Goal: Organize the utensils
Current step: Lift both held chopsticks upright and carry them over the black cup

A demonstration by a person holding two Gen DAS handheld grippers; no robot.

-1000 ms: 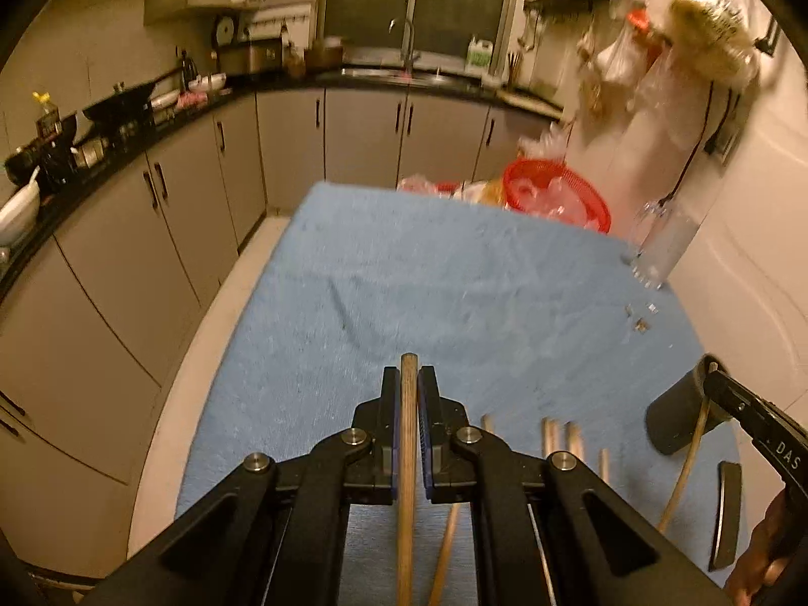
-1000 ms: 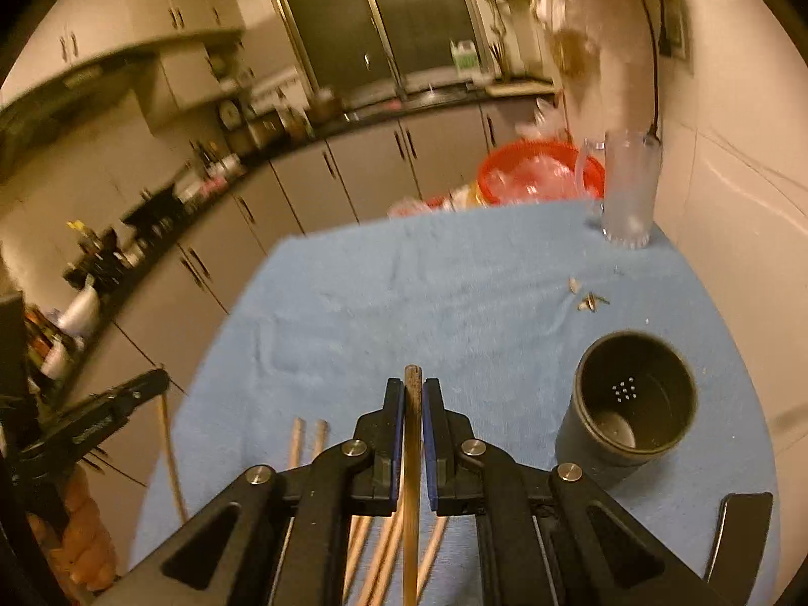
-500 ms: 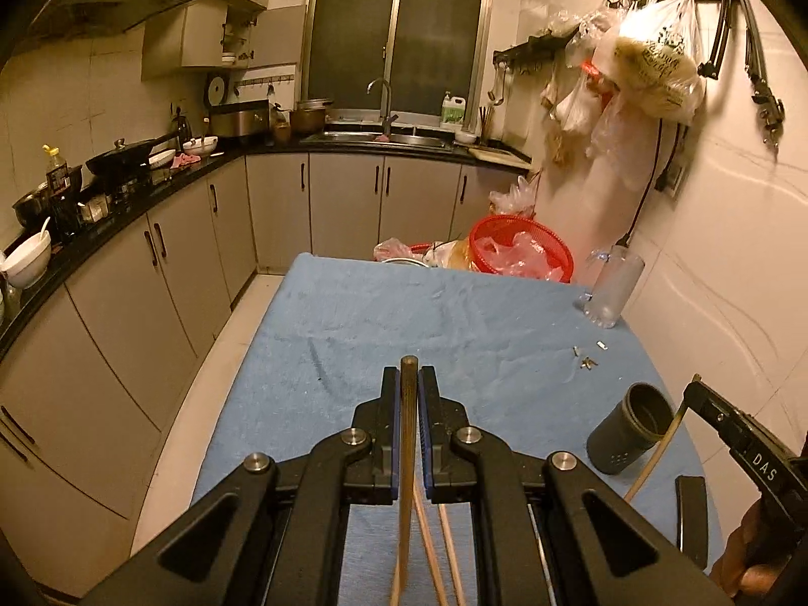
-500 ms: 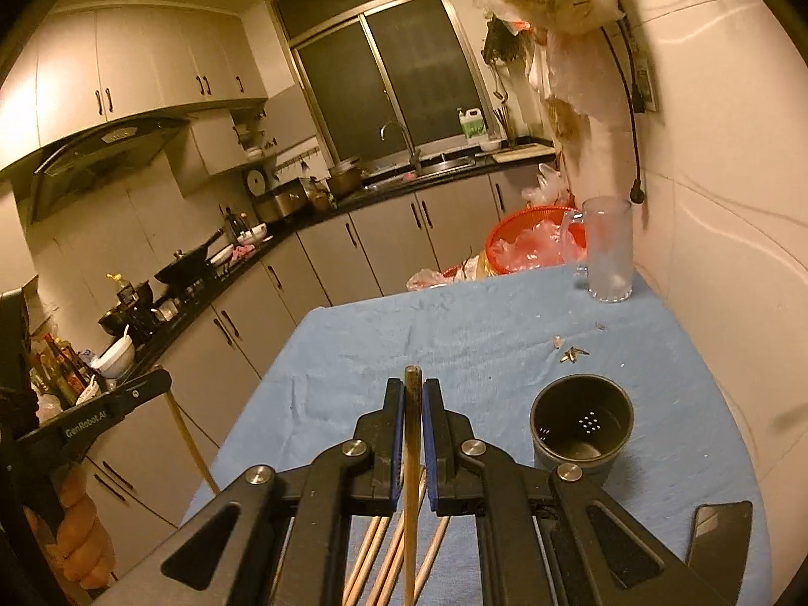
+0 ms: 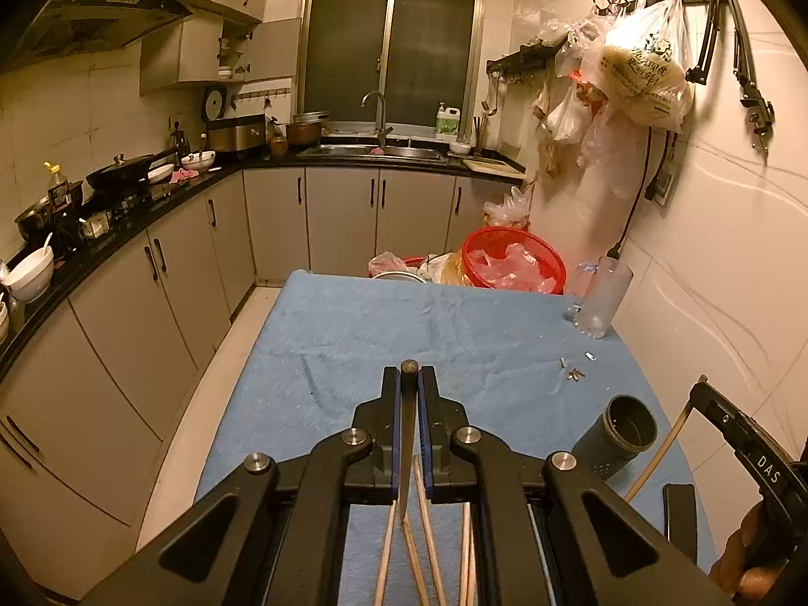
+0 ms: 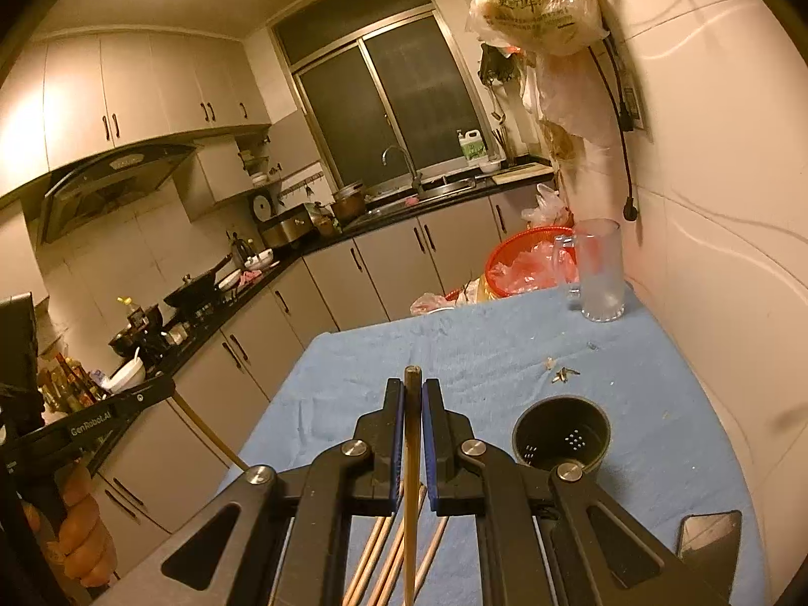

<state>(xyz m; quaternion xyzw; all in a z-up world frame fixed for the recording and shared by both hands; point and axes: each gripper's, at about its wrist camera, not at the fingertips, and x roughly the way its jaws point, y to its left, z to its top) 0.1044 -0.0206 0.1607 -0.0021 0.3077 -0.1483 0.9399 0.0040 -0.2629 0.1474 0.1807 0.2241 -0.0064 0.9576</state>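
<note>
Left gripper (image 5: 409, 379): jaws drawn close on a single chopstick (image 5: 407, 434), its blunt end standing just proud of the fingertips; the lower end hung free above the cloth.
Right gripper (image 6: 413, 394): jaws likewise pinched on one chopstick (image 6: 412, 454), whose lower length ran out of frame at the bottom edge (tip not seen).
Loose chopsticks (image 5: 429, 520): several lay on the blue cloth (image 5: 363, 333) beneath both grippers, mostly masked by the black gripper bodies; count could not be told.
Utensil holder (image 6: 561, 437): dark cylinder with a perforated floor, upright on the cloth to the right of the right gripper; no utensil was visible inside it, and its near side was cut off by the gripper arm.
Holder, left view (image 5: 618, 434): appeared tilted (fisheye edge), with the other gripper's held chopstick just beside it.
Frosted glass mug (image 6: 599, 272): upright at the far right corner of the cloth, near the wall.
Small scraps (image 6: 563, 373): scattered between mug and holder; too small to identify.
Red basket (image 5: 512, 265): beyond the table's far edge, held crumpled plastic, base hidden.
Dark flat object (image 6: 707, 535): at the cloth's near right, partly cut off; nature unclear.
Person's hand (image 6: 81, 530): gripped the left tool's handle, at frame edge.
</note>
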